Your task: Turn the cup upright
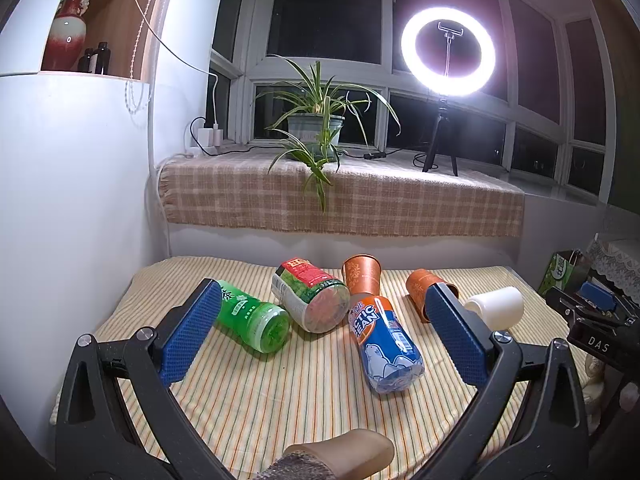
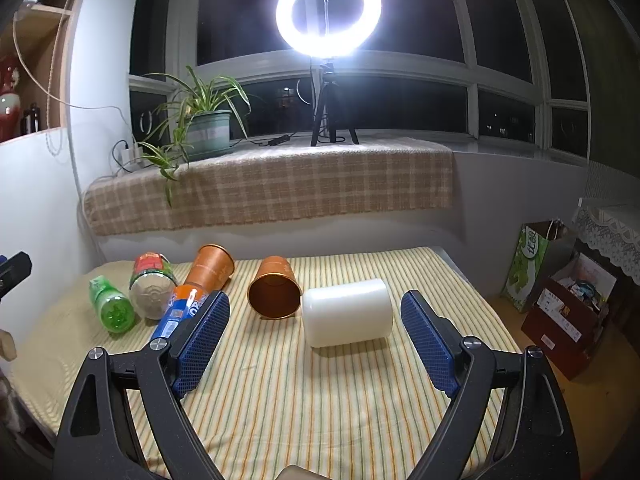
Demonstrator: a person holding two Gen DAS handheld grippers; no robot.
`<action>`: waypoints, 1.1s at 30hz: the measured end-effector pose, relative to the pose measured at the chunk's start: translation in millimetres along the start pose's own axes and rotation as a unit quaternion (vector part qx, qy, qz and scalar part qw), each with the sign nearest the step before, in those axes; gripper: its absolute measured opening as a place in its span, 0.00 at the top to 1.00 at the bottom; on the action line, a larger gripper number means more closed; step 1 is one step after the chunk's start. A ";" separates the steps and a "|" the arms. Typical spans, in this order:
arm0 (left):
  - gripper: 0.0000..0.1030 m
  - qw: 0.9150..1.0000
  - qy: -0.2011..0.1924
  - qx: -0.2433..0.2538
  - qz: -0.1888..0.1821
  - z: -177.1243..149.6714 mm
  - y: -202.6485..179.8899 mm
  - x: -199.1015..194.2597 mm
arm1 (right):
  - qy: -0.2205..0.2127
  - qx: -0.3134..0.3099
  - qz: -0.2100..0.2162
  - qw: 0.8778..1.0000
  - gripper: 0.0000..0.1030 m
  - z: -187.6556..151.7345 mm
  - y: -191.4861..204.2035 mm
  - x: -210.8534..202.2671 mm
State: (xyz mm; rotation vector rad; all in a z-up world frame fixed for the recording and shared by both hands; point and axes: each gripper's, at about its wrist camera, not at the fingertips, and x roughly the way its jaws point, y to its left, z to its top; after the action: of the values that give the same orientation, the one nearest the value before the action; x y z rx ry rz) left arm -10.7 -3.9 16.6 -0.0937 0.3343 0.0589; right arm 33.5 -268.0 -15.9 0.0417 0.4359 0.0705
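white cup point(image 2: 346, 312) on its side, bench centre | likely light, slick, thin-walled; grip mid-wall | right tongs point(image 2: 316, 330) wide apart, empty | left tongs point(image 1: 320, 332) likewise

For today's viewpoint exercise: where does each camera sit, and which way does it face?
Left wrist: on the left gripper, open, facing the window over the blue bottle; a thumb shows below.
Right wrist: on the right gripper, open, facing the white cup lying on its side.
Shared: the ring light.
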 end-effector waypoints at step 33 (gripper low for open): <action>0.00 1.000 0.000 0.000 0.001 -2.3 -1.3 1.7 | 0.008 0.003 0.003 1.000 0.15 -3.7 0.3 4.6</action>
State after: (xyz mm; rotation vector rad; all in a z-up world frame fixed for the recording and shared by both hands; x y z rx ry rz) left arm -9.8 -5.3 14.0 -0.0928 0.3351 0.0611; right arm 36.1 -267.3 -21.2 0.0478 0.4530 0.0757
